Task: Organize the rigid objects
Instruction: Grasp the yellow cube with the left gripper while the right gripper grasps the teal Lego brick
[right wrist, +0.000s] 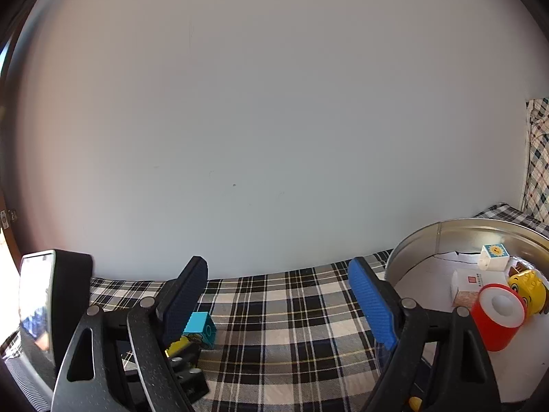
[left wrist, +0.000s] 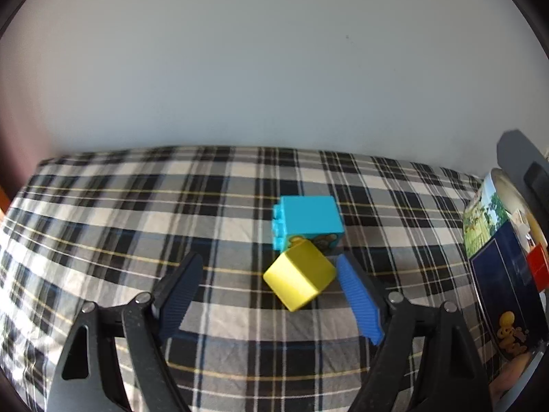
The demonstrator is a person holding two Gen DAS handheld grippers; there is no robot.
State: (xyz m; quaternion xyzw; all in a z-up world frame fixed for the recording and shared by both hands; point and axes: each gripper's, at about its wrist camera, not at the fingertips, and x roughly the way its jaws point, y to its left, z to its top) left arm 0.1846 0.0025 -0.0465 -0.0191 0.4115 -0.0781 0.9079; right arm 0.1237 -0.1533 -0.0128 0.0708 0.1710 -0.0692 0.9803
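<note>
A yellow block lies tilted on the plaid cloth, touching a cyan block behind it. My left gripper is open; the yellow block sits between its fingers, close to the blue right finger. In the right wrist view the cyan block and a sliver of the yellow block show behind the left finger. My right gripper is open and empty above the cloth. A round metal tin at the right holds a red cylinder, a yellow chick block and small white blocks.
The tin's printed outer wall stands at the right in the left wrist view. A white wall backs the cloth. The other gripper's body with a phone sits at the left in the right wrist view.
</note>
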